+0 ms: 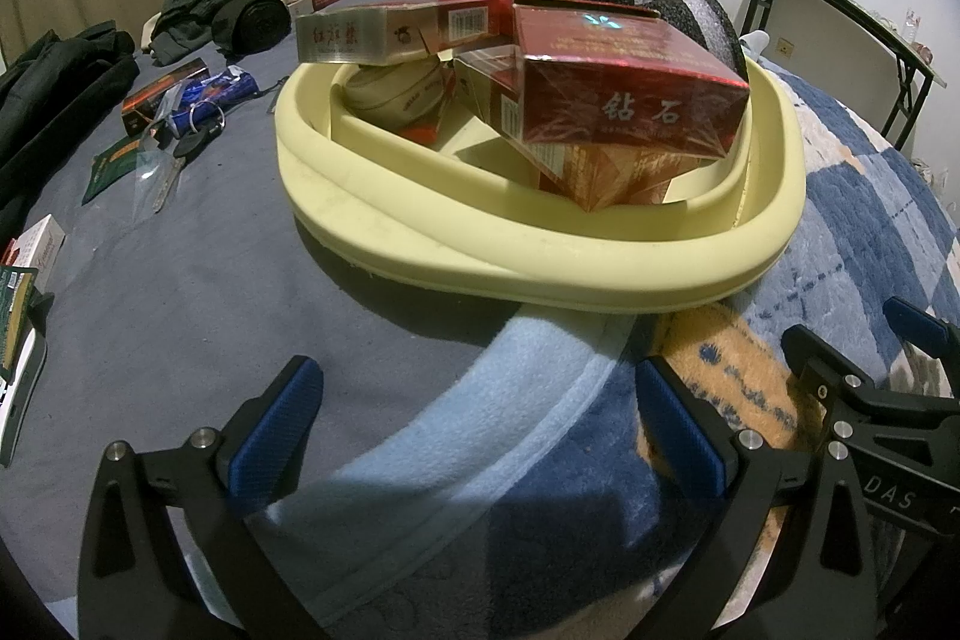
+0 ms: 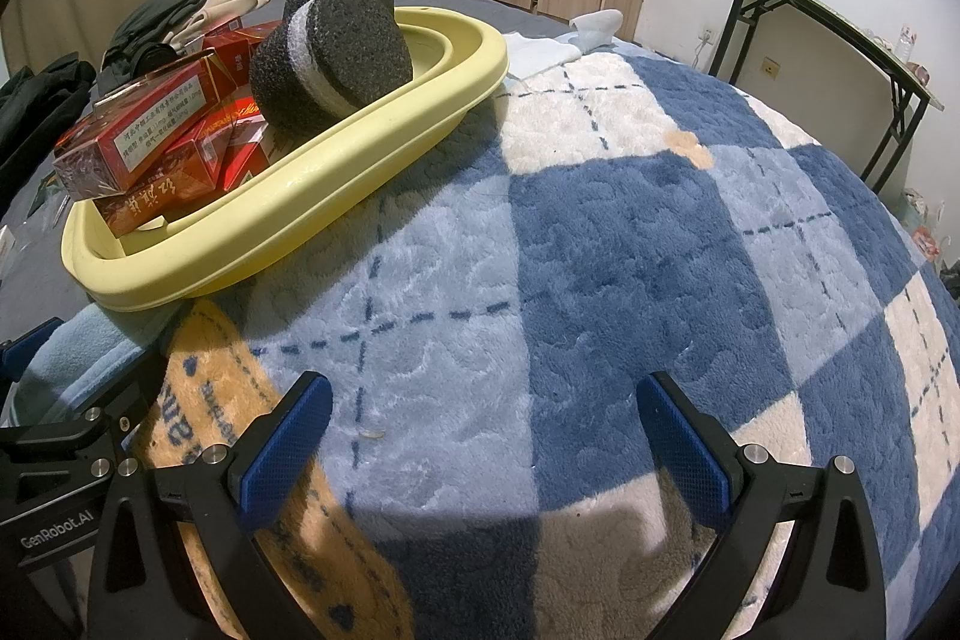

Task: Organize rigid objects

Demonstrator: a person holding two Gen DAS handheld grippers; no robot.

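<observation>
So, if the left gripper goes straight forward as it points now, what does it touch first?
Most likely the near rim of the yellow basin, which sits directly ahead of the open left gripper. Only blanket lies between them. If it travels higher, the red box comes first; depth is hard to judge.

Red cigarette boxes (image 1: 624,100) lie stacked askew in a pale yellow basin (image 1: 540,268); two dark sponges (image 2: 336,58) lean at its far end.

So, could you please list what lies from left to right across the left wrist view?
White box → black key with ring → silver cigarette carton → dark red cigarette box → black folding table.
</observation>
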